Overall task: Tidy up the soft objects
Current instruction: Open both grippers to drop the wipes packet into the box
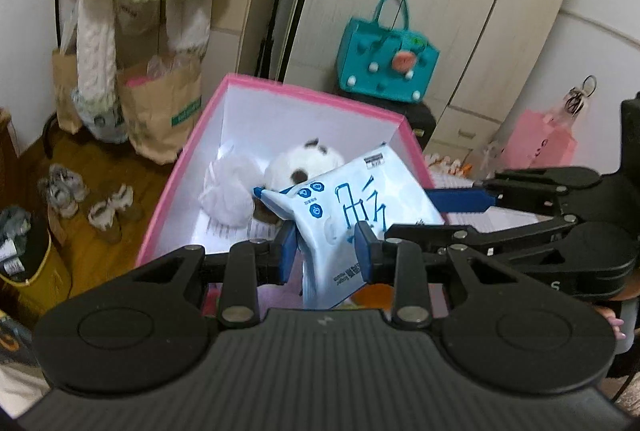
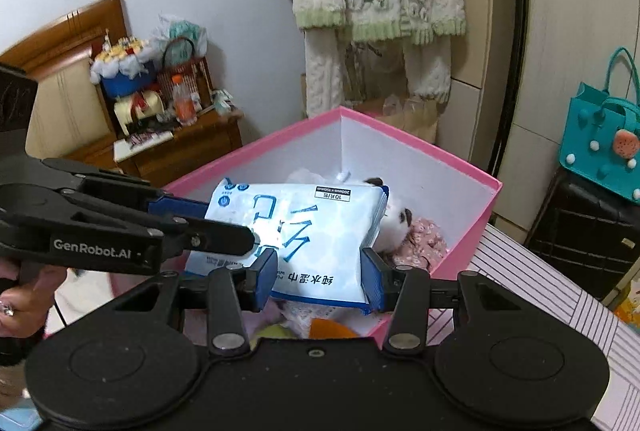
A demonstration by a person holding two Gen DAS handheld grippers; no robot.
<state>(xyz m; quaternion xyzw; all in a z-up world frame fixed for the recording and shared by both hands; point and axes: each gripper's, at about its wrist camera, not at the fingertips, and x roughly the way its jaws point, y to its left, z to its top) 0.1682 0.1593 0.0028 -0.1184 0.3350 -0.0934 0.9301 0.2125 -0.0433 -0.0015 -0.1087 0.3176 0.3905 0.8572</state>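
Over the pink box point(image 1: 188, 167), one blue-and-white wipes pack point(image 1: 352, 207) hangs between two grippers, likely so it can be lowered level. From the left: the left gripper point(image 1: 326, 251) is clamped on the pack's near end, and the right gripper point(image 2: 320, 277) is clamped across its width at the opposite end. Both holds together probably stop the soft pack from sagging. Below, inside the box near its far wall, lie one white mesh pouf point(image 1: 228, 191) and one panda plush point(image 1: 308, 165).
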